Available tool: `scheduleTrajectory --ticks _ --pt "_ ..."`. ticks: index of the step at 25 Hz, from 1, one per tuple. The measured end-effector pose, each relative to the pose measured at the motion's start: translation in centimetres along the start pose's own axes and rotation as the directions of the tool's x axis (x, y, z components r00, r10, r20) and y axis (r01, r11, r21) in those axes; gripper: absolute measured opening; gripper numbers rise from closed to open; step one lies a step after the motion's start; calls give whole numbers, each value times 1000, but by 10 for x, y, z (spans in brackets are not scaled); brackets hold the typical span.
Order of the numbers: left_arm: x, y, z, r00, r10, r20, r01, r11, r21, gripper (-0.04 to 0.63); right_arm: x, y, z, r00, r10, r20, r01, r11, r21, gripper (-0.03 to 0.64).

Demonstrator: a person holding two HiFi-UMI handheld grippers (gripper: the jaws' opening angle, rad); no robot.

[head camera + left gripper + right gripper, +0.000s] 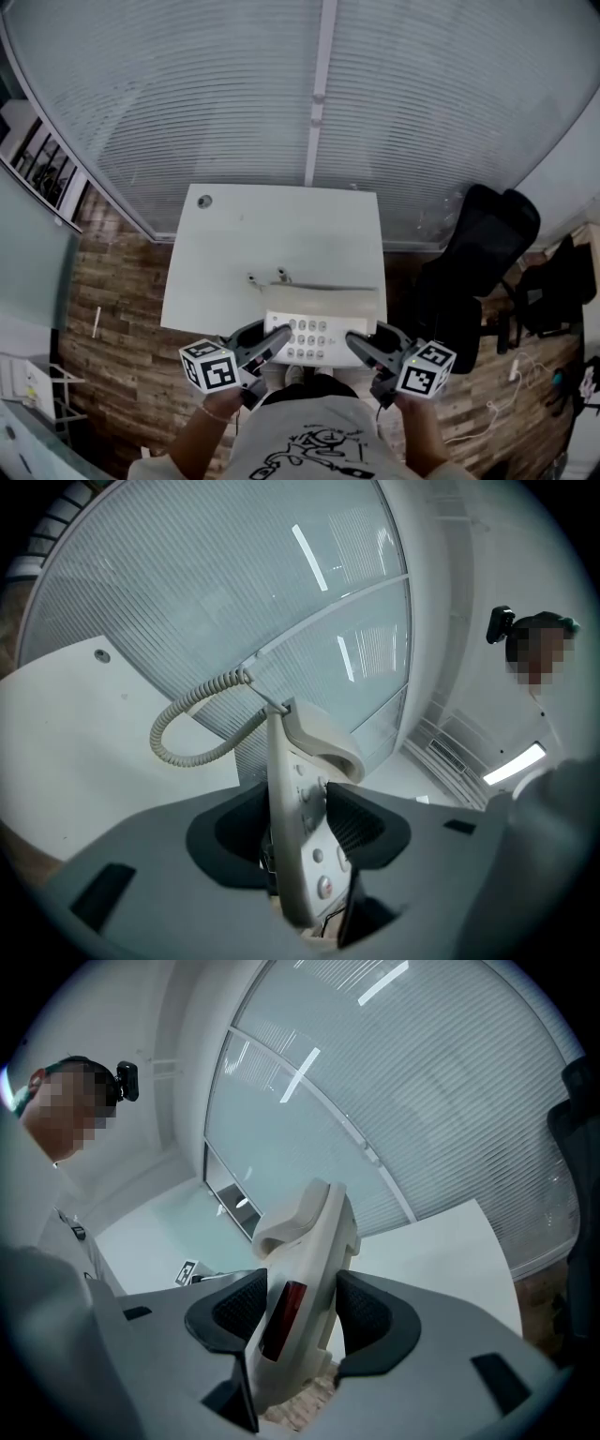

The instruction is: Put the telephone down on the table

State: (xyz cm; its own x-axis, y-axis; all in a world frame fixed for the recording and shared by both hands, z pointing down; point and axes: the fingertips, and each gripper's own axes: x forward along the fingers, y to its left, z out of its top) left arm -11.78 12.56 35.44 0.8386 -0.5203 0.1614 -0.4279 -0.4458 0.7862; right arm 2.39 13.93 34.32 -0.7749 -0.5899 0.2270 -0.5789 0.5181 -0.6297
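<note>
Telephone (pixel 312 330) held by its two sides over the near edge of the white surface (pixel 281 234), apparently not yet resting on it; left tongs (pixel 279 337) part-closed and clamped on its left side; right tongs (pixel 361 343) likewise clamped on its right side, pads pressing the casing; coiled cord (pixel 187 726) loops loose ahead. Risks: uneven lowering could tilt the body out of these narrow grips; released too near the edge, it may tip off; the cord may snag.
</note>
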Motion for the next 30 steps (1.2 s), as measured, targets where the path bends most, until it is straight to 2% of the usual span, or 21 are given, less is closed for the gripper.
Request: scheduleTrajectory --ticks 15,30 --pt "30 11 19 1000 8 -16 -8 1000 2 181 10 -28 21 1000 -1 7 1 1000 15 245" --pt "118 15 43 999 46 -7 -46 999 -11 181 3 -104 77 999 33 -8 -33 999 30 245"
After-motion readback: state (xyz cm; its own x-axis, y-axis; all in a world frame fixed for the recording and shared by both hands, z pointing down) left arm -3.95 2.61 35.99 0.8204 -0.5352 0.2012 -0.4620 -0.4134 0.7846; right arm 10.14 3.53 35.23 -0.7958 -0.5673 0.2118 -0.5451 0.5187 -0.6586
